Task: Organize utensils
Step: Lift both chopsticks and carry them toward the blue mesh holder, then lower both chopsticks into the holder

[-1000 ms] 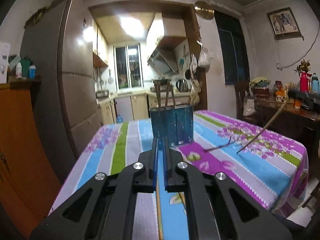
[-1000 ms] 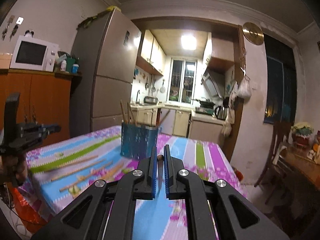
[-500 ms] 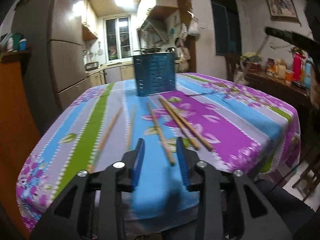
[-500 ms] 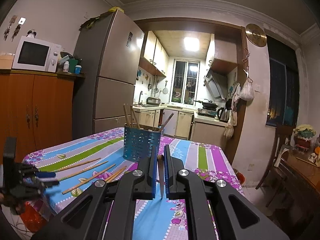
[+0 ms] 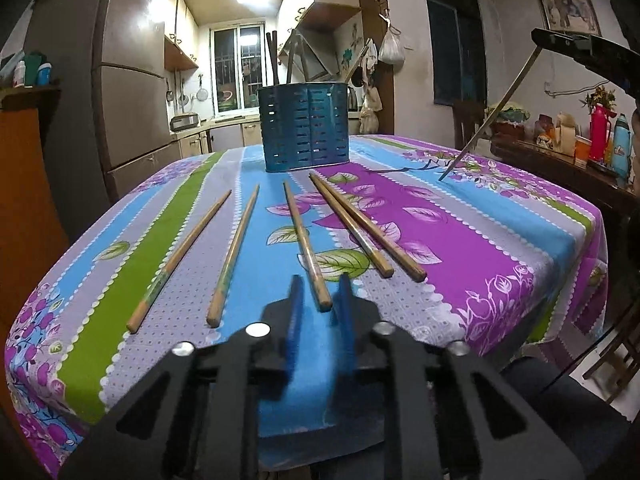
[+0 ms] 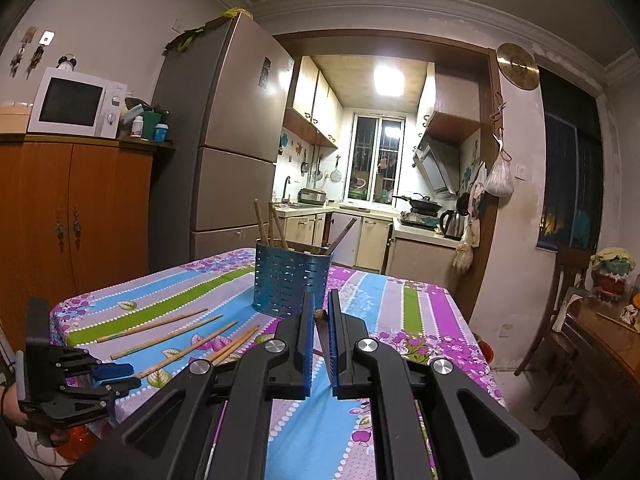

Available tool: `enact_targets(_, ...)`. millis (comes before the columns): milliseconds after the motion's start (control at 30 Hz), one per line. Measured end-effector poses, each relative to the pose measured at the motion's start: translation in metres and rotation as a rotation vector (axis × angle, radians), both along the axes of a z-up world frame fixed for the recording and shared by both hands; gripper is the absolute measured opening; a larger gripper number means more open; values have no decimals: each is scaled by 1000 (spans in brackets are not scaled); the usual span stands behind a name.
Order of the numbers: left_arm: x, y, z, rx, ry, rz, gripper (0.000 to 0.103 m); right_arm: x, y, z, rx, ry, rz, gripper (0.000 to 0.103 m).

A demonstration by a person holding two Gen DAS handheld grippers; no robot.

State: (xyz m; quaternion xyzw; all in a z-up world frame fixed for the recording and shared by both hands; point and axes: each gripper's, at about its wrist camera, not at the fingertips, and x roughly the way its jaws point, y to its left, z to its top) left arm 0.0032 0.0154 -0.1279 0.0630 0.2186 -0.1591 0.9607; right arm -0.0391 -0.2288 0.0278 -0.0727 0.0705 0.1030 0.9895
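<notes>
My left gripper was closing around a round wooden chopstick. My right gripper pinched another thin stick near the perforated blue holder.

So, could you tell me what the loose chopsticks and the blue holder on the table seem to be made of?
The chopsticks look like wood or bamboo: tan, matte, grain-toned, some with darker glossy ends. The blue holder looks like painted or coated sheet metal: thin wall, punched slots, faint sheen, though plastic is possible.
</notes>
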Motion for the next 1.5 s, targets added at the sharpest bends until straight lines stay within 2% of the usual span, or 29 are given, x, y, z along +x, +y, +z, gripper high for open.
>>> enact_targets(233,-1,1,3,-5,-2,10,5,-2,2,0,-5,-7,-4,8)
enact_targets(333,-4,3,14,-9,-28,11,5,-2,3,2,-9,-14,0,8)
enact_targets(567,-7,2,64,-9,-148,-16,5,1,5,11,-23,-39,12,8)
enact_targets(867,26,-9,134,-9,-266,-65,5,20,-1,30,-11,-49,34,8)
enact_targets(1000,48,-15,158,-11,-273,-86,5,25,-1,37,-19,-60,44,8)
enact_targets(1267,86,-20,183,-57,-237,-103,5,40,-3,45,-11,-56,71,8)
enact_targets(1500,102,-25,223,-48,-263,-103,5,58,-1,80,0,-81,112,8)
